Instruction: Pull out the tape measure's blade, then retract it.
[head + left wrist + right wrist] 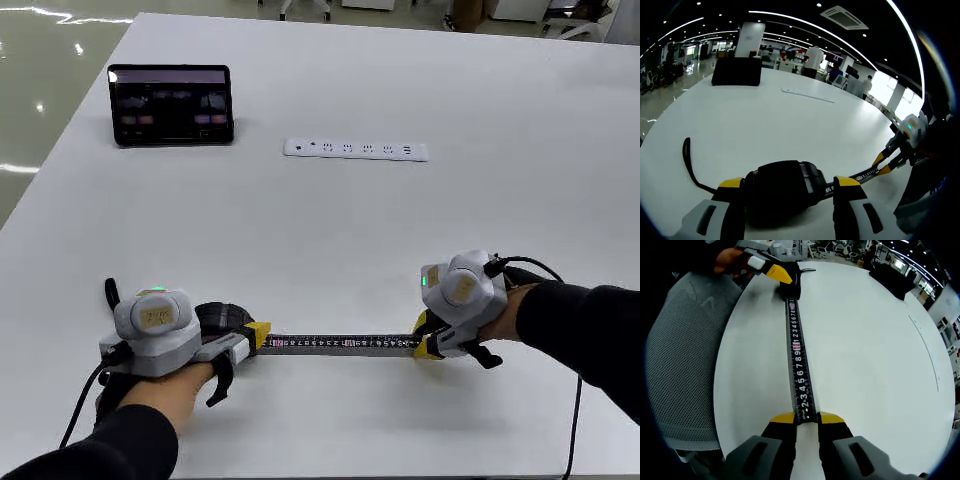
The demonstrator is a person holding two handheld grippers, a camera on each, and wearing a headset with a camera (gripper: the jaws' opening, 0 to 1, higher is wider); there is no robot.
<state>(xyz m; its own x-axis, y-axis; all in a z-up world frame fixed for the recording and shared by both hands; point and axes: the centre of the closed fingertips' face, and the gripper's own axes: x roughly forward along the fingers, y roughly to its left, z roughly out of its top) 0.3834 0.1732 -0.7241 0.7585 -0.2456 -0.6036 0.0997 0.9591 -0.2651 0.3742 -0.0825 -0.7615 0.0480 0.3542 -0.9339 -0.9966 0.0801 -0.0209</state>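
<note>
A black tape measure case (pixel 782 187) rests on the white table (pixel 330 240), clamped between the yellow-tipped jaws of my left gripper (pixel 790 187), seen also as the case (pixel 222 320) at the lower left of the head view. Its dark blade (pixel 340 344) with white numerals runs rightward along the table to my right gripper (pixel 428 342), which is shut on the blade's end. In the right gripper view the blade (pixel 798 360) stretches from my right gripper (pixel 806 418) away to the case (pixel 792 287). A black wrist strap (pixel 690 165) trails from the case.
A dark tablet (pixel 171 103) stands at the far left of the table and a white power strip (pixel 355 150) lies beyond the middle. The table's near edge is close below both grippers. A mesh chair back (pixel 685 370) sits beside the table edge.
</note>
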